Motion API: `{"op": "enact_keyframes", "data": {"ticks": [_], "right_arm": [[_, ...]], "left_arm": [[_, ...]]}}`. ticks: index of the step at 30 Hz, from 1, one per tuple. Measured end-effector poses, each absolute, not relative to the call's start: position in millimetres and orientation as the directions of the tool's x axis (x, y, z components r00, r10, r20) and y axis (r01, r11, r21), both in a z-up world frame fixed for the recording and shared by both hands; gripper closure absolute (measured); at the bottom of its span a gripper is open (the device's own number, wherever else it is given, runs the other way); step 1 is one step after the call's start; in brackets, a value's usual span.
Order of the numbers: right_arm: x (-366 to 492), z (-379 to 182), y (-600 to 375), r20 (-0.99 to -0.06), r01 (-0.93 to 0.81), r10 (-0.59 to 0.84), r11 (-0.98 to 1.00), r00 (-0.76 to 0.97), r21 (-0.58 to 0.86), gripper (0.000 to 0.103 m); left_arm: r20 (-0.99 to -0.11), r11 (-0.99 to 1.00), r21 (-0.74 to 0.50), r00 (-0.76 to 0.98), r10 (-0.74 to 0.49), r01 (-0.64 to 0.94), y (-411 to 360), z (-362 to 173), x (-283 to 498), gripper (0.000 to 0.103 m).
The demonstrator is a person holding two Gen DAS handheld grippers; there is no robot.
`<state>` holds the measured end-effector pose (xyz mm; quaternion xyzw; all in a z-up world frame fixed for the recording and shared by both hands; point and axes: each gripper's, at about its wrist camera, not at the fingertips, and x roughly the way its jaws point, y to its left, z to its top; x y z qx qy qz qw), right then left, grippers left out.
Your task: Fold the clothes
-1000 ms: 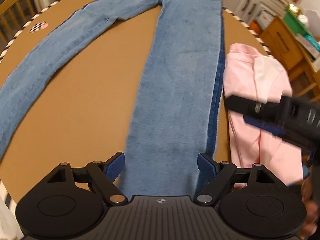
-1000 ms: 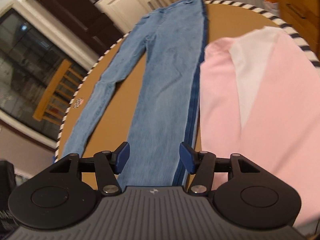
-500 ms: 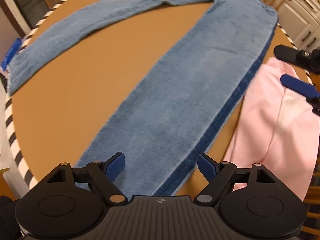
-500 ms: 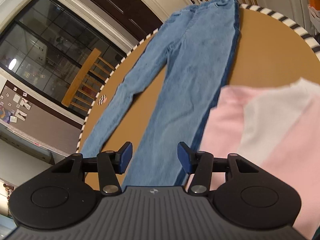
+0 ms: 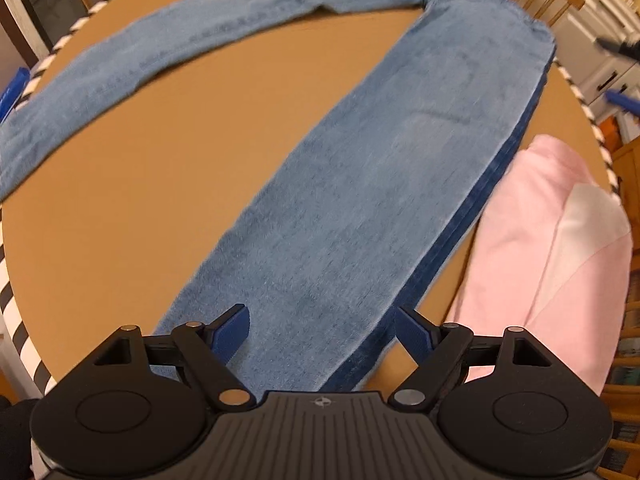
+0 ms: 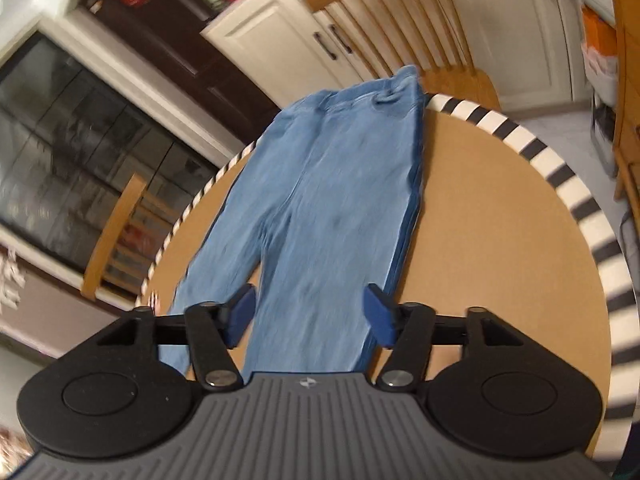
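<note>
A pair of light blue denim jeans lies spread flat on the round brown table, legs splayed apart. A folded pink garment sits just beside one leg. The left gripper hovers above that leg's hem, fingers wide apart, empty. The right gripper hangs nearer the waistband, its jaws opening, gripping nothing.

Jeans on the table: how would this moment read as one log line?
jeans: flat, legs spread | left claw: open, empty | right claw: opening, empty
</note>
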<state>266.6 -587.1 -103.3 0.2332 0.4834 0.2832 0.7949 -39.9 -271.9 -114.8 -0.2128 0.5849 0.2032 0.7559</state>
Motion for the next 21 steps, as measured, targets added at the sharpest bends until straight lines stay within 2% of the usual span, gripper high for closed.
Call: {"op": "enact_keyframes", "data": {"ticks": [6,9,13,21], "right_arm": [[381,-154,-604,-0.633,-0.048,0.655,0.71,0.412,0.703,0.039],[416,-180,-600,-0.649,-0.016,0.646,0.713,0.402,0.701,0.039],[442,-204,-582,-0.716,-0.035,0.586,0.782,0.38,0.622,0.039],[455,-208,-541,-0.75,-0.175,0.55,0.833,0.368,0.525,0.042]], "left_arm": [[-0.982,0.775,-0.049,0.174,0.079,-0.63,-266,-126,-26,0.021],[-0.986,0.757,-0.034,0.146,0.081,-0.653,-270,-129,-18,0.021],[-0.989,0.743,-0.036,0.133,0.071,-0.668,-276,-127,-10,0.021],[-0.989,0.732,-0.022,0.124,0.086,-0.681,-285,-118,-10,0.021]]}}
